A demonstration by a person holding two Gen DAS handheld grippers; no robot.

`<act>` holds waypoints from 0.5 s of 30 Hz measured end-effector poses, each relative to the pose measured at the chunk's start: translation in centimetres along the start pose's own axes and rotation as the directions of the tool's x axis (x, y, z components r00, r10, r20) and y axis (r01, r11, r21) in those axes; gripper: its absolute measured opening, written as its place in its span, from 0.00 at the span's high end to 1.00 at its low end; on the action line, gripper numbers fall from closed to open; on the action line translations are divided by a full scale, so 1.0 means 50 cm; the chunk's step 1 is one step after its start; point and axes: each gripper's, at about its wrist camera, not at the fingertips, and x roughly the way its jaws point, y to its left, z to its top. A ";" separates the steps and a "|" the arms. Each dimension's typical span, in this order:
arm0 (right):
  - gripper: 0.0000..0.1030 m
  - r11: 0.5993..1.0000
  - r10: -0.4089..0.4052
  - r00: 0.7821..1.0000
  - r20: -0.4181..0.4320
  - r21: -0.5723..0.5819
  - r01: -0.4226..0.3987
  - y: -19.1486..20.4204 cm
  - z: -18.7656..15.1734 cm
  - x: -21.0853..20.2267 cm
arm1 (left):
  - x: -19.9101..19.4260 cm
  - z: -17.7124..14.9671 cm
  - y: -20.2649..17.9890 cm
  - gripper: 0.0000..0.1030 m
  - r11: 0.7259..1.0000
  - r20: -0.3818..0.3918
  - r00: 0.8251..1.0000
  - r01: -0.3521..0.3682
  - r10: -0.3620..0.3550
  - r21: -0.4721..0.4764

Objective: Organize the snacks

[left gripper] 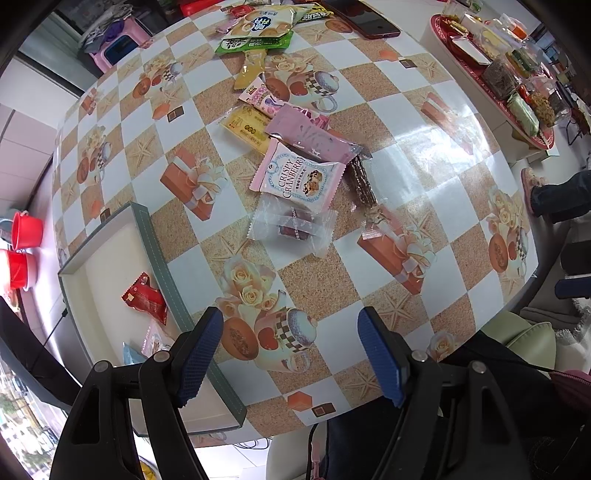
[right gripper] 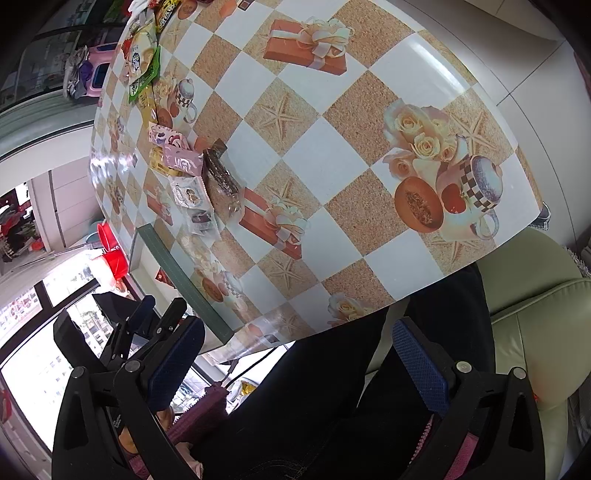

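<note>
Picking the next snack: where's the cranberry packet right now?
In the left wrist view the cranberry packet lies mid-table, under the pink wrapper and overlapping the clear-wrapped candy, right of the tray.

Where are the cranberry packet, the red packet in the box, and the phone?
Cranberry packet [left gripper: 295, 177]: left wrist view, on its printed label.
Red packet [left gripper: 146, 300]: left wrist view, middle of the wrapper.
Box [left gripper: 157, 243]: left wrist view, on its green rim.
Phone [left gripper: 364, 20]: left wrist view, on its dark screen.
</note>
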 end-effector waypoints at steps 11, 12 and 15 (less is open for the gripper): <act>0.01 1.000 -0.004 1.000 -0.009 0.003 0.005 -0.014 -0.006 0.013 | 0.020 -0.004 0.022 0.24 0.998 -0.012 1.000 -0.003 0.002 -0.056; 0.01 1.000 -0.006 1.000 -0.015 0.007 0.007 -0.017 -0.007 0.017 | 0.025 -0.005 0.027 0.24 0.998 -0.016 1.000 -0.002 0.001 -0.064; 0.01 0.999 -0.021 0.998 -0.059 0.023 0.022 -0.031 -0.009 0.045 | 0.045 -0.004 0.045 0.24 0.994 -0.038 0.999 0.017 -0.021 -0.104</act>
